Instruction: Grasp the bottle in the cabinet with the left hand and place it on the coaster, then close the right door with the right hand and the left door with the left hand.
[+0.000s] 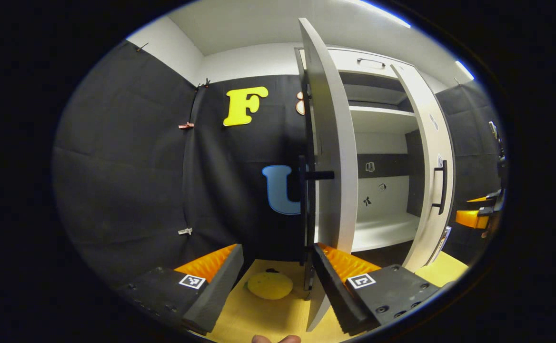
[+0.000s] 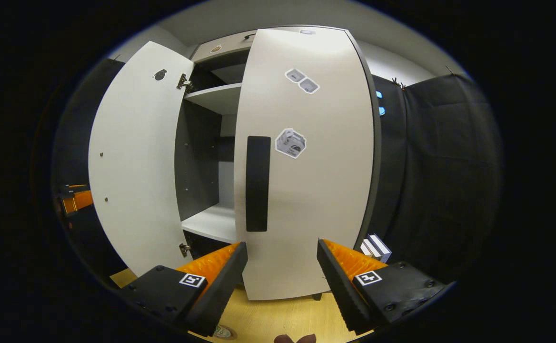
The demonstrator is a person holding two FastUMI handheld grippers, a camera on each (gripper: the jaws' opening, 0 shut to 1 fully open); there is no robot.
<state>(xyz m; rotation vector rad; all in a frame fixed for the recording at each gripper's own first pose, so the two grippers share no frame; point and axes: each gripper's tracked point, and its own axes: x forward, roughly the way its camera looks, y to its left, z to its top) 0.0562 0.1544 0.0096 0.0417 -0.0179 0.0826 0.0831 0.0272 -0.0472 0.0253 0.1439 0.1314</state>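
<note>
Both tongs, left [image 1: 275, 281] and right [image 2: 282, 278], are held open and empty. Ahead of them the left door [image 1: 330, 152] and right door [image 2: 306, 166] remain unclosed.

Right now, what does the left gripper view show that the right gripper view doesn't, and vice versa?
Left gripper view: a yellow round pad, likely the coaster, on the wooden table beyond the open left gripper; the left door edge-on.
Right gripper view: the right door face-on ahead of the open right gripper, the left door's hinges, small white boxes beside the cabinet.
Both: both doors open, the white lower shelf, the table.
</note>
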